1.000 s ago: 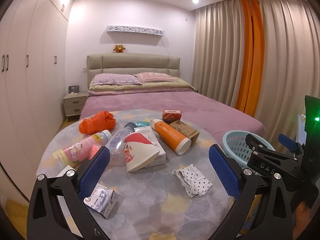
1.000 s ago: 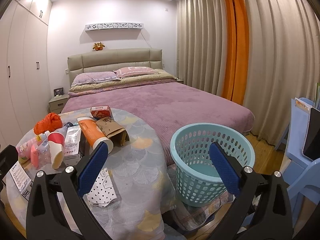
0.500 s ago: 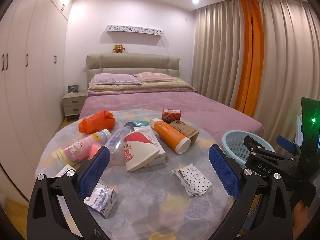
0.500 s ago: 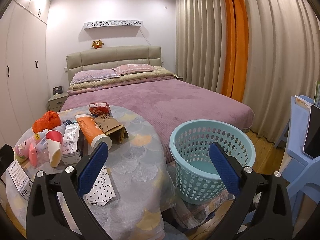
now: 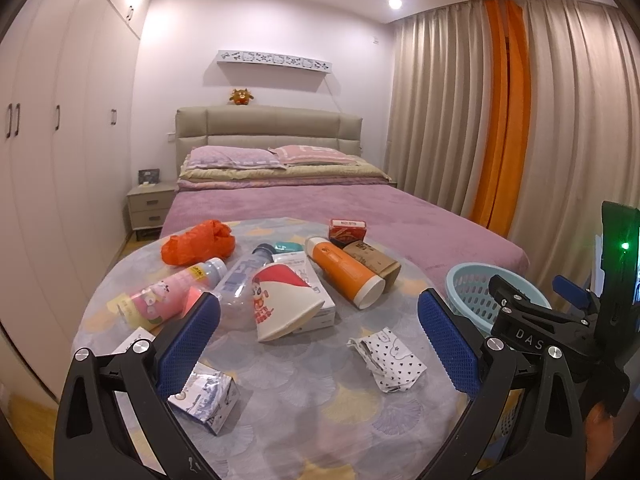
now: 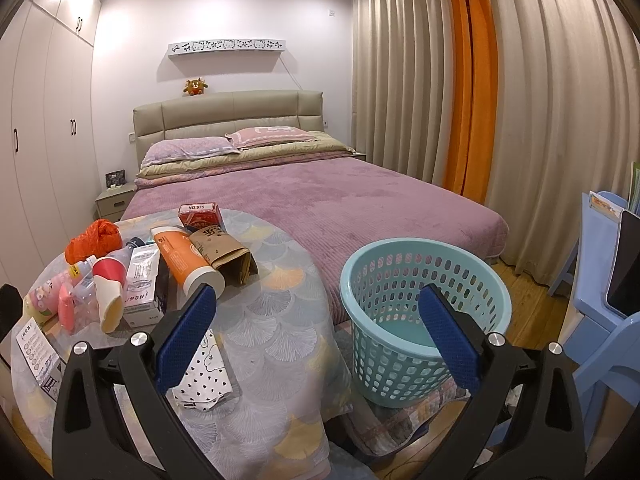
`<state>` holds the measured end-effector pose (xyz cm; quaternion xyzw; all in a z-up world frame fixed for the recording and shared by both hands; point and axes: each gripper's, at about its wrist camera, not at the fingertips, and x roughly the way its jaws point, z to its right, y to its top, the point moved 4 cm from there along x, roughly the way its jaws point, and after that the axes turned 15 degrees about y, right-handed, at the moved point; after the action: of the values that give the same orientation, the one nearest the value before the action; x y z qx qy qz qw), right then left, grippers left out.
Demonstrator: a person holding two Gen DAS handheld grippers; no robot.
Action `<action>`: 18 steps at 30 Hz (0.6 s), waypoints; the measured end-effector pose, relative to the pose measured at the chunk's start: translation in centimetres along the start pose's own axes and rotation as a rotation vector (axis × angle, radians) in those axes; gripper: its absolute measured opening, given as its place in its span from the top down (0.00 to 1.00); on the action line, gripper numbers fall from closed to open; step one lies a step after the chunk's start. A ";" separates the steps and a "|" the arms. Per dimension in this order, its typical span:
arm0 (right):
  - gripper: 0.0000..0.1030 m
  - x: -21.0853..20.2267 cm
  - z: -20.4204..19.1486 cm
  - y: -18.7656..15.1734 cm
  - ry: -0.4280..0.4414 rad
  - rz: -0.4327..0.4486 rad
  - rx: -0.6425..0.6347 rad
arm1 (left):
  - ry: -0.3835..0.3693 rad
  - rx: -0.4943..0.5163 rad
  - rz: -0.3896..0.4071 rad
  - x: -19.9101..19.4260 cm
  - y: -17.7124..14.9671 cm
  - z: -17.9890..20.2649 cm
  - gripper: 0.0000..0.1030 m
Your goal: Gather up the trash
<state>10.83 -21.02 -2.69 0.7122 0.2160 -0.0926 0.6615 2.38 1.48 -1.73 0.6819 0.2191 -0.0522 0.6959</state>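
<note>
Beside table edge (image 6: 320, 312), basket (image 6: 424, 320), seemingly apart.

A round clothed table (image 5: 312, 408) carries bottles, cartons, a paper cup (image 5: 280, 306), wrappers.

The counter (image 5: 320, 408) lies under and ahead of the left hand-held gripper (image 5: 318, 344). A paper cup (image 5: 282, 306) lies ahead of it, a wrapper (image 5: 390, 360) ahead to its right, and a small carton (image 5: 206, 398) by its left finger. The basket (image 6: 404, 320) stands on the floor, ahead of the right hand-held gripper (image 6: 318, 336) and right of the counter. The bed (image 6: 340, 196) is behind everything.
</note>
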 end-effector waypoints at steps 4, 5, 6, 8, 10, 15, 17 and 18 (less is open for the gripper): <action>0.06 0.0 -0.1 -0.1 0.001 -0.004 -0.002 | 0.005 -0.010 0.002 -0.1 0.1 -0.4 0.07; 0.06 0.0 -0.1 -0.1 0.003 -0.005 -0.002 | 0.006 -0.013 0.003 -0.2 0.1 -0.7 0.07; 0.06 0.0 -0.2 -0.1 0.006 -0.006 -0.003 | 0.007 -0.015 0.004 -0.2 0.2 -0.8 0.07; 0.06 0.0 -0.4 -0.1 0.014 -0.005 -0.010 | 0.014 -0.018 0.006 -0.4 0.4 -1.2 0.07; 0.06 -0.1 -0.6 0.0 0.019 -0.001 -0.022 | 0.027 -0.021 0.012 -0.8 0.7 -1.8 0.07; 0.10 0.1 -1.7 -0.2 0.051 -0.004 -0.049 | 0.091 -0.068 0.018 -1.4 1.8 -5.2 0.07; 0.15 0.3 -2.2 -0.4 0.076 -0.016 -0.058 | 0.120 -0.100 0.001 -1.3 1.9 -7.4 0.07; 0.17 0.6 -2.4 -0.5 0.094 -0.026 -0.059 | 0.127 -0.111 -0.007 -1.2 1.9 -8.1 0.07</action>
<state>10.79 -18.49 -3.15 0.6932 0.2587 -0.0613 0.6700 0.09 9.21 0.69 0.6436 0.2678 0.0011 0.7170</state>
